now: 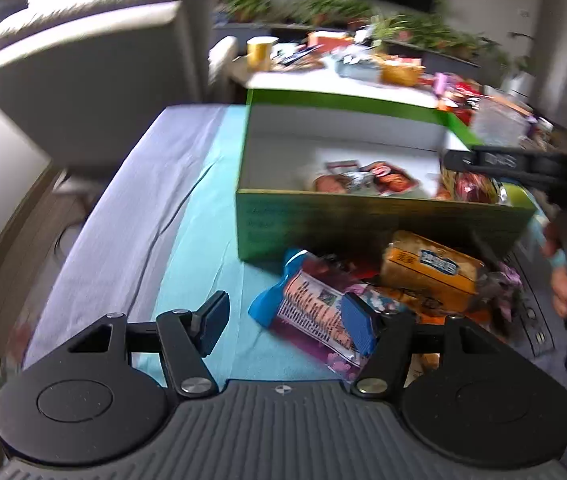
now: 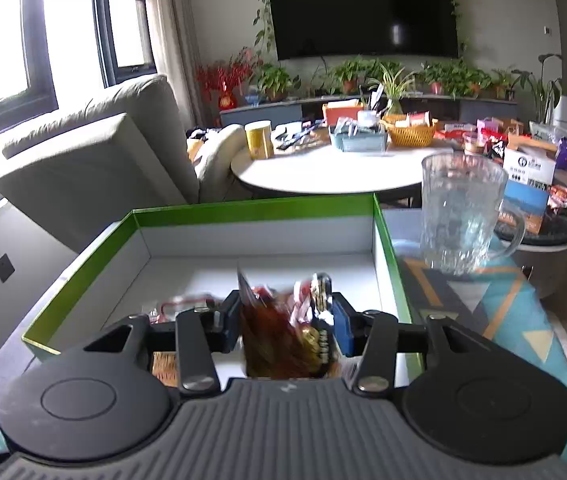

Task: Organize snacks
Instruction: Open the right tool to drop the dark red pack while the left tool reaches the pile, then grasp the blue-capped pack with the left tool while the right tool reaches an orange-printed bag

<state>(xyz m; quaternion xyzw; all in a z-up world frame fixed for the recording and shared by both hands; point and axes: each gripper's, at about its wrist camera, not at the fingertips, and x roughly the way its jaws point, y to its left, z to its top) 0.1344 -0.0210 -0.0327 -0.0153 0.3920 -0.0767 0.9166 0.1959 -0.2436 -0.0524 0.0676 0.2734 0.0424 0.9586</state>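
Note:
A green box with a white inside stands on the teal cloth; it also shows in the right wrist view. A red snack packet lies inside it. A pile of snacks lies in front of the box: an orange packet and a purple-blue packet. My left gripper is open, low over the cloth beside the pile, its right finger against the purple-blue packet. My right gripper is over the box, with a brown-red snack packet between its fingers; it shows at the right in the left view.
A clear glass mug stands right of the box. A grey armchair is at the left. A round white table with baskets, a yellow can and more snacks stands behind. A laptop edge lies right of the pile.

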